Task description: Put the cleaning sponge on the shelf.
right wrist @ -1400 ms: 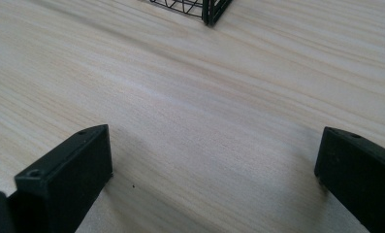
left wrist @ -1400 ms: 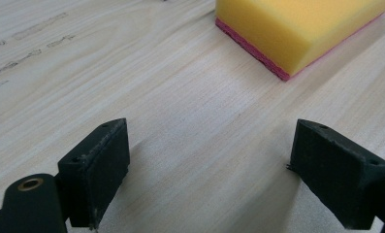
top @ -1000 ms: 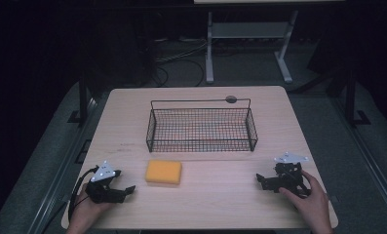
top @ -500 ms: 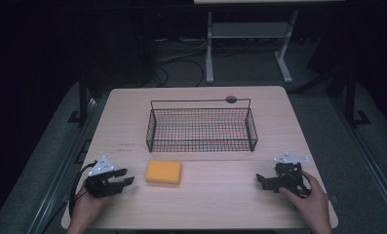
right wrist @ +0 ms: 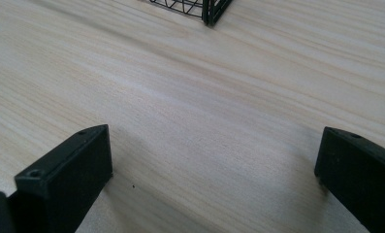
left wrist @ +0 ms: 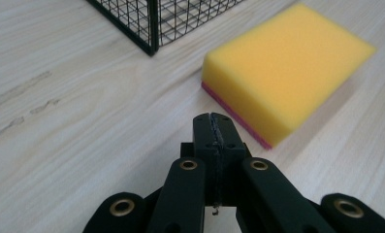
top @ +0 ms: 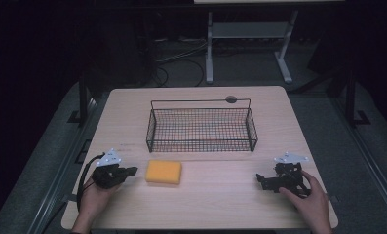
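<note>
Resting on the wooden table [top: 132, 107], the wire basket [top: 201, 129] stands behind the yellow sponge [top: 164, 171]. Left gripper [top: 130, 171], jaws pressed together beside it, should spread before straddling its short sides; right gripper [top: 260, 180] sits spread wide.

Sponge [left wrist: 282, 68] far edge blurred — basket [left wrist: 156, 19] cut off by frame

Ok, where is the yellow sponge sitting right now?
In the high view, the yellow rectangular sponge lies flat on the wooden table, left of centre, just in front of the black wire basket and beside the left hand-held gripper.
</note>
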